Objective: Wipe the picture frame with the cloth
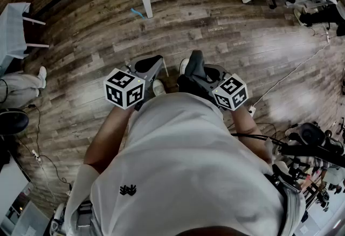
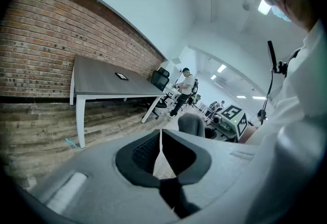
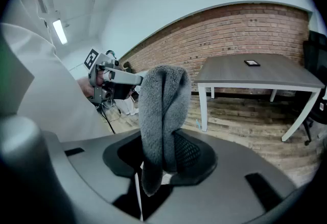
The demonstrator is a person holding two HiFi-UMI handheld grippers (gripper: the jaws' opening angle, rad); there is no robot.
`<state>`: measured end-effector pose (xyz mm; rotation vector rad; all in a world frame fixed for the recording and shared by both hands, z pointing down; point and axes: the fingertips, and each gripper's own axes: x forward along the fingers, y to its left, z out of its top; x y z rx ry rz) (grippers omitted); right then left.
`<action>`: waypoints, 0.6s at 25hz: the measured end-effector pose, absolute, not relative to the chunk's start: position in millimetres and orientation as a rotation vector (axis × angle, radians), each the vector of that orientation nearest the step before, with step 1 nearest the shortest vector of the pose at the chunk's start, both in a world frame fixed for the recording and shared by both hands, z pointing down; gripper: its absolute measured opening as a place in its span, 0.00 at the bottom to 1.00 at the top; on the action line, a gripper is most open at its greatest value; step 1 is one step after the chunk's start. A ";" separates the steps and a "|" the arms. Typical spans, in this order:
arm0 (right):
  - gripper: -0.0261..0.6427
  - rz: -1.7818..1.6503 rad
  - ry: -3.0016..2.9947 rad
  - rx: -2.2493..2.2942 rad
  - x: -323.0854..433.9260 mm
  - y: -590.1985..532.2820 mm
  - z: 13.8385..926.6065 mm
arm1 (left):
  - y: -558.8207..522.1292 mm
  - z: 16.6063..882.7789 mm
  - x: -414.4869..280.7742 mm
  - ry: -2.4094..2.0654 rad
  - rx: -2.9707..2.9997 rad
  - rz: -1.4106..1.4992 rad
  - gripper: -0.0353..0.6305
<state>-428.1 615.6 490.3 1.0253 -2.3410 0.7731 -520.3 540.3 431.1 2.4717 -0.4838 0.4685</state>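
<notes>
Shirt: white smooth fabric of the person's shirt [image 1: 188, 175], nearest the head view, with a small black emblem [image 1: 128, 190] whose shape cannot be read as writing.
Left hand-held gripper [image 2: 161, 135]: matte grey shell with dark ribbed pads; jaws drawn together, nothing between them.
Marker cubes: white cubes printed with black square patterns, one behind each hand-held gripper's jaws.
Right hand-held gripper [image 3: 163, 159]: same grey shell, mesh-textured pads clamped on the cloth.
Cloth [image 3: 163, 110]: grey, fluffy towelling, folded into a thick roll that stands up out of the right jaws.
Floor [image 1: 81, 46]: weathered wood planks, below both hand-held grippers.
Tabletop [image 3: 255, 77]: flat grey slab on white legs, well ahead of both hand-held grippers, before a red brick wall [image 2: 41, 39].
Small dark rectangle [image 3: 252, 63]: lies flat on the tabletop; too small to tell whether it is the picture frame.
</notes>
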 end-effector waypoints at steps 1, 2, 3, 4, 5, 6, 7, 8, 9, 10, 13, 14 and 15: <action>0.25 0.776 -2.340 1.025 -420.3 611.8 491.0 | 536.1 432.2 -513.5 -0.486 2.468 0.477 0.09; 0.25 0.777 -2.340 1.023 -412.6 607.4 491.6 | 531.6 433.0 -506.9 -0.489 2.464 0.485 0.09; 0.25 0.773 -2.341 1.018 -404.9 601.7 491.8 | 526.7 433.3 -500.3 -0.495 2.460 0.492 0.09; 0.25 0.765 -2.345 1.011 -396.6 594.6 491.2 | 521.3 432.9 -493.2 -0.503 2.458 0.500 0.09; 0.25 0.756 -2.352 1.005 -386.9 586.5 490.1 | 515.3 432.1 -484.5 -0.511 2.458 0.509 0.09; 0.25 0.751 -2.359 1.004 -375.5 578.0 488.6 | 508.8 431.1 -473.6 -0.517 2.460 0.522 0.09; 0.25 0.750 -2.366 1.008 -362.6 570.1 486.7 | 501.9 429.7 -460.4 -0.520 2.464 0.536 0.09; 0.25 0.750 -2.373 1.015 -349.1 563.2 484.3 | 495.3 427.2 -445.7 -0.520 2.470 0.547 0.09; 0.25 0.748 -2.378 1.020 -335.8 556.9 481.7 | 489.1 424.2 -430.4 -0.515 2.478 0.557 0.09; 0.25 0.744 -2.383 1.023 -322.6 550.6 479.5 | 482.8 421.5 -415.0 -0.508 2.486 0.568 0.09; 0.25 0.759 -2.387 1.040 -281.6 532.7 478.3 | 463.9 421.1 -368.7 -0.473 2.501 0.617 0.09; 0.26 0.775 -2.388 1.051 -266.7 529.1 480.2 | 458.5 421.9 -352.7 -0.464 2.503 0.623 0.09; 0.26 0.795 -2.386 1.065 -250.9 526.4 483.2 | 452.9 422.5 -336.7 -0.460 2.503 0.622 0.09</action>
